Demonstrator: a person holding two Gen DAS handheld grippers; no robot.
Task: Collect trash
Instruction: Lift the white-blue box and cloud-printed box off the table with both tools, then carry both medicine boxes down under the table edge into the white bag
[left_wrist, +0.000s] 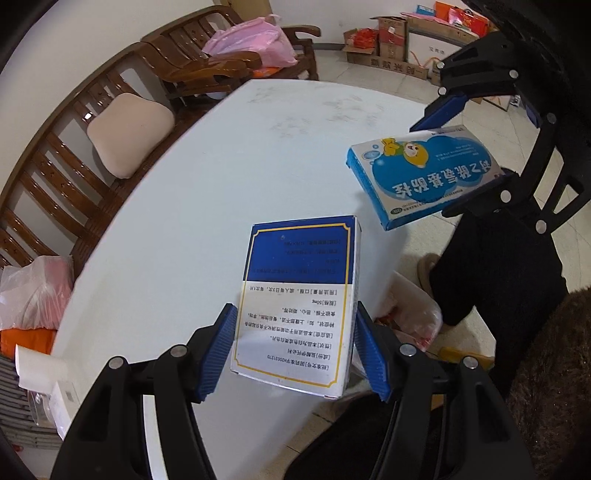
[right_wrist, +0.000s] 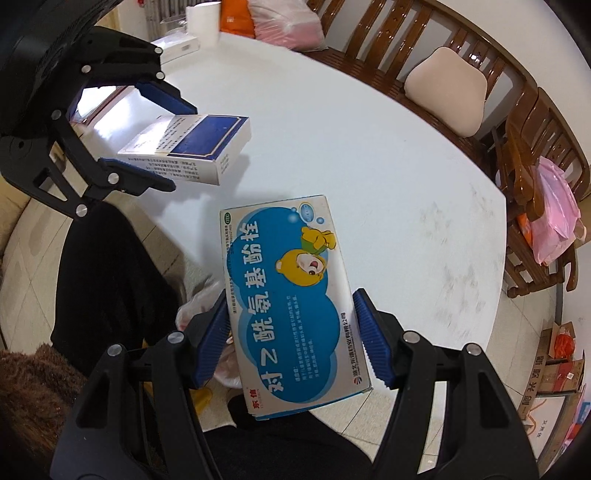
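Observation:
My left gripper (left_wrist: 295, 325) is shut on a blue-and-white medicine box (left_wrist: 299, 295) with a gold border, held above the white table's near edge. My right gripper (right_wrist: 291, 317) is shut on a light-blue medicine box with a cartoon bear (right_wrist: 291, 295), also held in the air near the table edge. Each gripper shows in the other's view: the right one (left_wrist: 458, 147) with the bear box (left_wrist: 424, 173), the left one (right_wrist: 166, 144) with the blue-and-white box (right_wrist: 192, 147). A translucent plastic bag (left_wrist: 413, 314) sits below the table edge; it also shows in the right wrist view (right_wrist: 207, 306).
The white table (left_wrist: 229, 166) is bare apart from white boxes at its far end (right_wrist: 181, 48). Wooden chairs (left_wrist: 74, 147) with a cushion (left_wrist: 129, 129) and pink bags (left_wrist: 251, 40) line the far side. Cardboard boxes (left_wrist: 391, 40) stand by the wall. The person's dark legs (left_wrist: 495, 266) are beside the table.

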